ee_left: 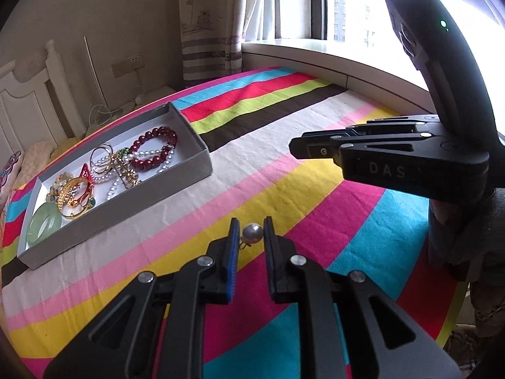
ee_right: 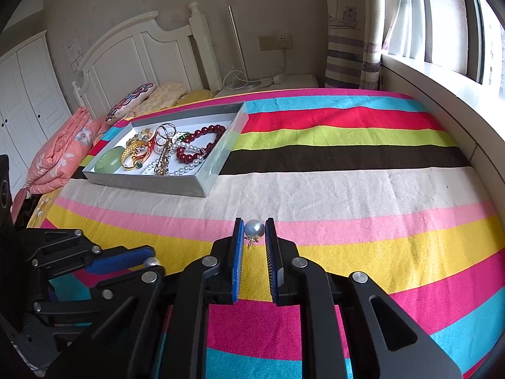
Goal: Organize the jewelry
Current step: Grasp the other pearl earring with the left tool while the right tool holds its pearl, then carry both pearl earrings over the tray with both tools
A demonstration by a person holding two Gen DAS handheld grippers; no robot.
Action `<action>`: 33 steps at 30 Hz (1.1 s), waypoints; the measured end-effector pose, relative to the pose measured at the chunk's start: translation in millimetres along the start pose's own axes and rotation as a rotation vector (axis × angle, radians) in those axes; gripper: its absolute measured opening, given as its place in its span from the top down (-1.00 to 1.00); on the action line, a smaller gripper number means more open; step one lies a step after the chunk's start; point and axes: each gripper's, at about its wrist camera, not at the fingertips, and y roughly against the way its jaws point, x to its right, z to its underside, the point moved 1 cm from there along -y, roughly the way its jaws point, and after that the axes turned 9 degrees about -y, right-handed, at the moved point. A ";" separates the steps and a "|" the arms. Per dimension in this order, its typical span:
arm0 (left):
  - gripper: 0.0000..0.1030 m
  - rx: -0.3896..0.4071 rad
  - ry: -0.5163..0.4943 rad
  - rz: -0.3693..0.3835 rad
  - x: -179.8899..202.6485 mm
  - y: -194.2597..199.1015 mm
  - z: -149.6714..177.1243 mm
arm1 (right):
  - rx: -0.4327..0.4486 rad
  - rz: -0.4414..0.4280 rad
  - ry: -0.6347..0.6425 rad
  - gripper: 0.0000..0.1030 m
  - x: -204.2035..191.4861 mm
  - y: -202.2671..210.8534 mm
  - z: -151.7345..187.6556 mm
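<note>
Two pearl earrings, one [ee_left: 253,232] pinched in the left gripper [ee_left: 251,237], one [ee_right: 254,229] pinched in the right gripper [ee_right: 254,233], both above the striped bed [ee_right: 347,189], near the grey box [ee_right: 202,186] of jewelry. Best kept squeezed gently, carried over the box, then dropped. Headboard [ee_right: 132,50] behind the box, window [ee_left: 363,3] beside.

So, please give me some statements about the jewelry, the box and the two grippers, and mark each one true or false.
1. The left gripper holds a pearl earring. True.
2. The right gripper is empty. False: it is shut on another pearl earring.
3. The grey box lies on the striped bedspread. True.
4. The red bead bracelet lies outside the box. False: it is inside.
5. The green bangle is in the box. True.
</note>
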 end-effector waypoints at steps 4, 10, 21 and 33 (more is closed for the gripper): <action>0.72 0.017 0.065 -0.009 -23.7 10.5 8.6 | 0.003 0.014 0.010 0.73 -1.4 0.2 0.0; 0.72 0.026 0.127 -0.052 -55.0 21.8 17.9 | -0.005 0.039 0.024 0.73 -3.8 -2.2 1.2; 0.72 0.015 0.186 -0.140 -99.4 40.7 24.5 | -0.020 0.057 0.078 0.73 -17.1 -5.6 4.7; 0.72 0.074 0.287 -0.121 -152.4 45.5 -9.8 | 0.032 -0.010 0.212 0.73 -80.7 -25.1 -42.0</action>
